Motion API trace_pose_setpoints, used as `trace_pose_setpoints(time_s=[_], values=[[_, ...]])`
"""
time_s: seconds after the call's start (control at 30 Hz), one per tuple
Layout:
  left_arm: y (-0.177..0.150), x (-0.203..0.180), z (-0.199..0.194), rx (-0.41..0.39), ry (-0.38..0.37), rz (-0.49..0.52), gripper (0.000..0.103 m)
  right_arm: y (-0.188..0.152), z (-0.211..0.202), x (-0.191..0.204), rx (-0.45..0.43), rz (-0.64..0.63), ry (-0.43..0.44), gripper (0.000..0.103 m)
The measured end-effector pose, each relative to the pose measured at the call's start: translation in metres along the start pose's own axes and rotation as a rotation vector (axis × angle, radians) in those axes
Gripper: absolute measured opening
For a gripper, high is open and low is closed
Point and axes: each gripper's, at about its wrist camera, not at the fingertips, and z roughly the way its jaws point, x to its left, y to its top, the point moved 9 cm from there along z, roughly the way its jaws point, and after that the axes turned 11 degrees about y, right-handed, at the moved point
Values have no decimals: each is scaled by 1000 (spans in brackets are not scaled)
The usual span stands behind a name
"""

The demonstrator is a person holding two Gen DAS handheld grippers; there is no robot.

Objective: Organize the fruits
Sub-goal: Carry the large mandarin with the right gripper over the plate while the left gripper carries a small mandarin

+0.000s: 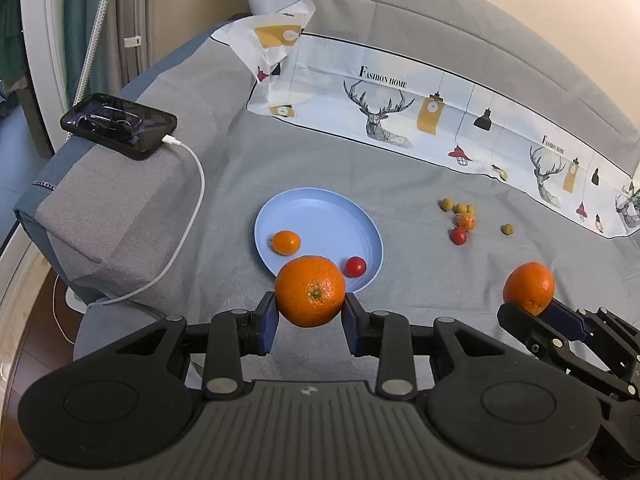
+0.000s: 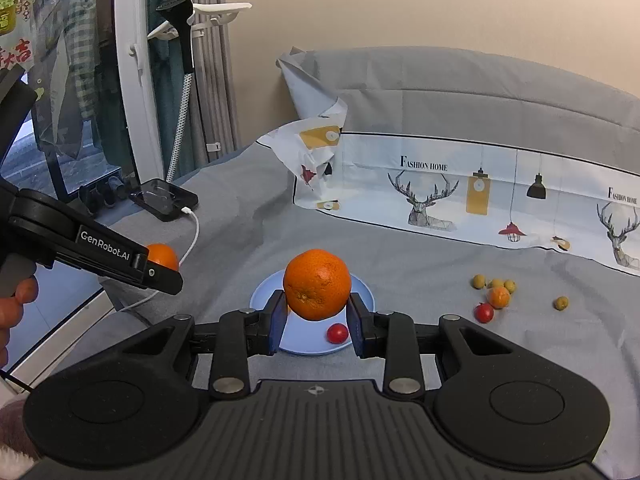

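My left gripper [image 1: 310, 312] is shut on a large orange [image 1: 310, 291], held just in front of the near rim of a light blue plate [image 1: 316, 208]. On the plate lie a small orange fruit [image 1: 285, 242] and a cherry tomato [image 1: 355, 266]. My right gripper [image 2: 317, 320] is shut on a second large orange [image 2: 317, 284], held above the same plate [image 2: 362, 286], where the cherry tomato [image 2: 337, 333] shows. In the left wrist view the right gripper [image 1: 534, 310] and its orange [image 1: 529, 288] appear at the right.
Loose on the grey bedsheet right of the plate lie several small yellow-green fruits [image 1: 458, 207], a small orange fruit [image 1: 465, 221] and a cherry tomato [image 1: 459, 235]. A phone [image 1: 118, 125] on a white cable rests on a cushion at left. A deer-print pillowcase [image 1: 420, 108] lies behind.
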Motion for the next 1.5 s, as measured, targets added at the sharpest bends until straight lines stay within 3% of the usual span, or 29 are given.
trace_pose_setpoints(time_s=[0.97, 1.5], values=[[2, -4, 19, 39, 12, -17, 38, -6, 19, -7, 40, 35, 5, 34], [15, -8, 50, 84, 30, -9, 38, -11, 41, -20, 77, 67, 3, 34]])
